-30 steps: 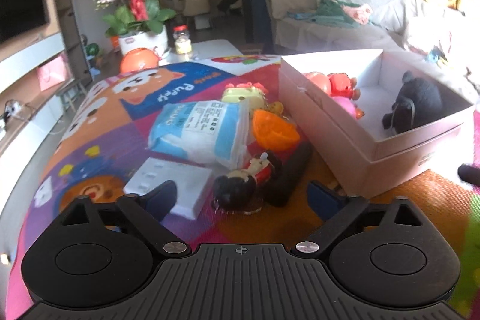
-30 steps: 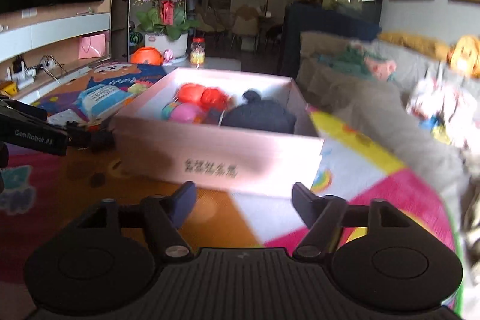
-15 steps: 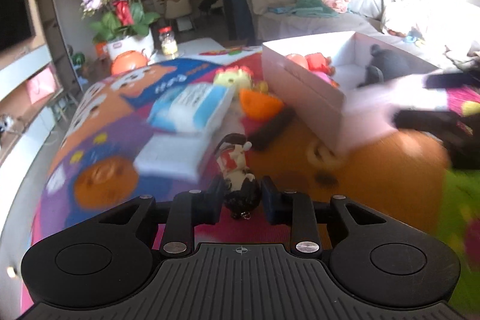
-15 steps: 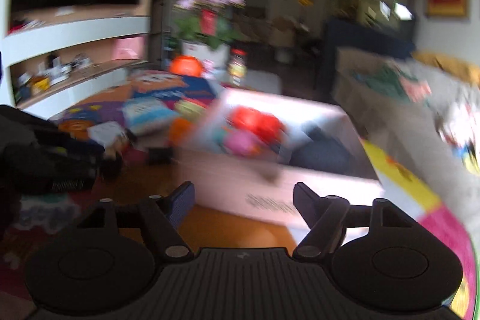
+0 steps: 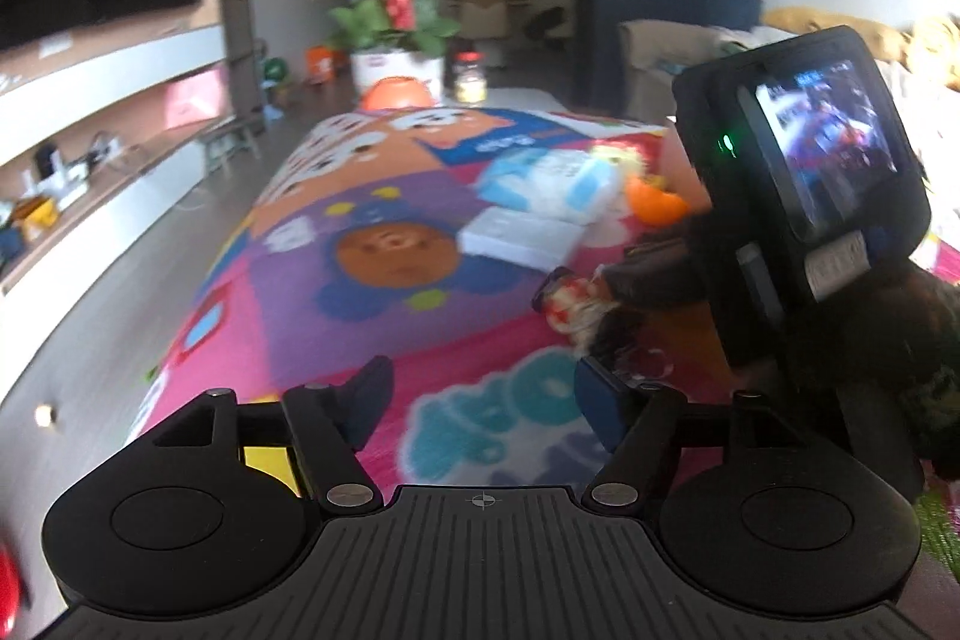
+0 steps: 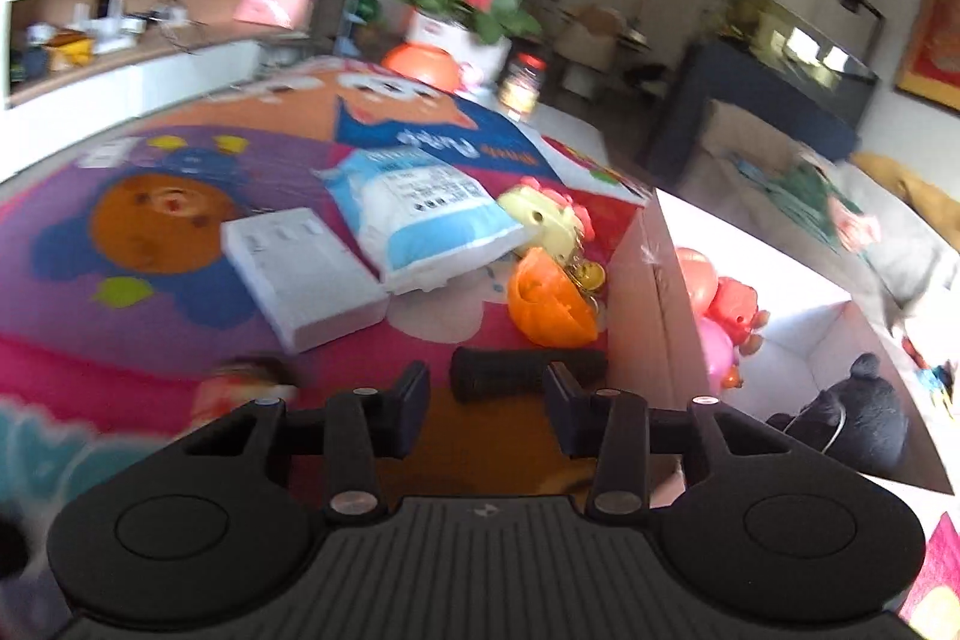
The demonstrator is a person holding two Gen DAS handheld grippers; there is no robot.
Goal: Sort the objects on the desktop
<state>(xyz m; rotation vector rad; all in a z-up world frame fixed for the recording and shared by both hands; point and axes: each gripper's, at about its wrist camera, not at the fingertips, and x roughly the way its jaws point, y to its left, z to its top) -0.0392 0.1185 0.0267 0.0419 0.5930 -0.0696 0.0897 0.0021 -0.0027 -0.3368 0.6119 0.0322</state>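
Observation:
My left gripper [image 5: 480, 397] is open and empty above the colourful play mat [image 5: 360, 292]. A small doll figure [image 5: 570, 301] lies on the mat ahead of it to the right, blurred; it also shows in the right wrist view [image 6: 246, 388]. My right gripper [image 6: 487, 403] is open, low over a black cylinder [image 6: 528, 373] that lies just beyond its fingertips beside the white box [image 6: 636, 316]. The box holds red and pink toys [image 6: 723, 304] and a black plush [image 6: 852, 418]. The right gripper's body and screen [image 5: 828, 148] fill the right of the left wrist view.
On the mat lie a white flat box [image 6: 300, 274], a blue-white tissue pack [image 6: 420, 208], an orange toy [image 6: 549, 304] and a yellow toy [image 6: 543, 214]. A flower pot [image 6: 468, 28] and an orange bowl [image 6: 420, 64] stand at the far end. A sofa [image 6: 840, 196] is on the right.
My left gripper opened, let go of the doll and swung left and back. My right gripper moved left over the box's near wall to the black cylinder.

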